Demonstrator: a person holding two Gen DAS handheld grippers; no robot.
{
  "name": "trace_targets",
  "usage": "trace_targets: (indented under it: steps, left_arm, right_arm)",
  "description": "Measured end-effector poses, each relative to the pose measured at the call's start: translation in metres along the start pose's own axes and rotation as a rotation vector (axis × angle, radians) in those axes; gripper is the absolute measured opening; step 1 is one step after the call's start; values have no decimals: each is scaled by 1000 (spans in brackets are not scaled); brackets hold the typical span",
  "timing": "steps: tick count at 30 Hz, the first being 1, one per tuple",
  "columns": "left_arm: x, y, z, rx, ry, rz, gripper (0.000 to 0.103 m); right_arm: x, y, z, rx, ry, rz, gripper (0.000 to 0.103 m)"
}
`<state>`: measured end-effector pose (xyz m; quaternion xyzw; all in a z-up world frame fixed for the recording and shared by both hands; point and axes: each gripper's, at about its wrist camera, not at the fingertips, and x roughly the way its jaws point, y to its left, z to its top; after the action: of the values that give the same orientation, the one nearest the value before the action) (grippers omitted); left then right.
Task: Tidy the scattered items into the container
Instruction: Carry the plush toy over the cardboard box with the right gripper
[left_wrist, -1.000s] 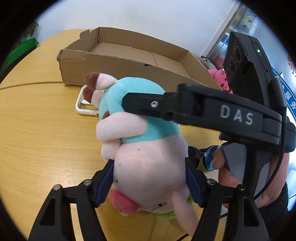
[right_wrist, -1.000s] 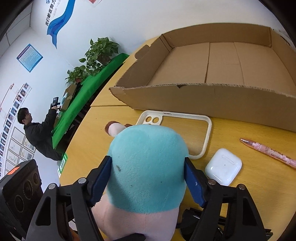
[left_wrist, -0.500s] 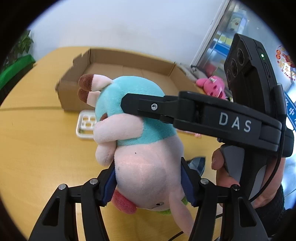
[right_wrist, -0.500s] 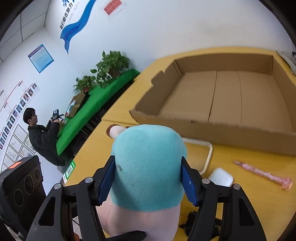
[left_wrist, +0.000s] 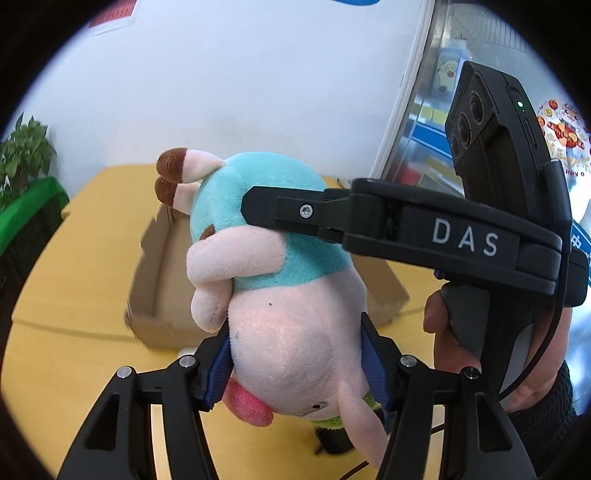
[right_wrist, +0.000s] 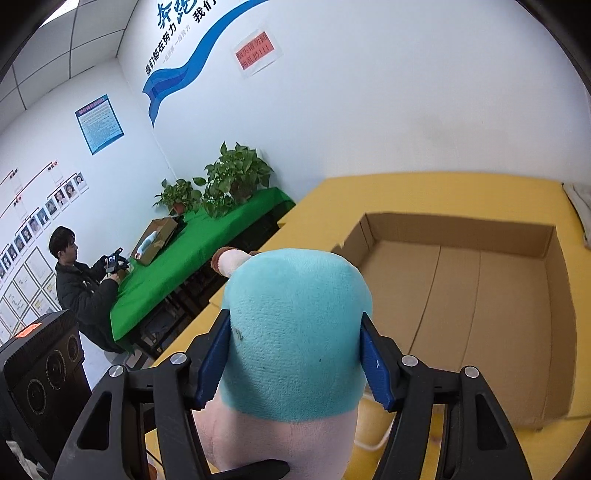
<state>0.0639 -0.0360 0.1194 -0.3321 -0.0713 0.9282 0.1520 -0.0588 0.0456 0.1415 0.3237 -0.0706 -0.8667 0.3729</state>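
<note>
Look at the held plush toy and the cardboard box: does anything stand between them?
Nothing visible does. The plush toy, clamped by both hand-held grippers, hangs above the table before the cardboard box, whose floor lies bare and open.

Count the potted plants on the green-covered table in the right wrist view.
2: a larger plant at the far end of the green table, a smaller plant beside it. More may be hidden.
</note>
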Motion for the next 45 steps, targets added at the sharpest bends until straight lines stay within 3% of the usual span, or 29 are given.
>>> trace_targets:
  steps: [16, 22, 27, 38, 45]
  left_arm:
    - [54, 55, 110, 40, -32, 5, 60]
    - [89, 80, 129, 26, 14, -13, 60]
    - [132, 101, 137, 27, 84, -40, 60]
    - [205, 139, 135, 19, 252, -4, 60]
    - [245, 161, 123, -8, 365, 15, 60]
  right_arm:
    - [71, -39, 107, -1, -33, 31, 69]
    - [117, -71, 130, 41, -12, 27, 69]
    - [157, -110, 131, 129, 16, 38, 68]
    - [241, -184, 113, 305, 91, 83, 68]
    - [282, -204, 89, 289, 114, 75, 68]
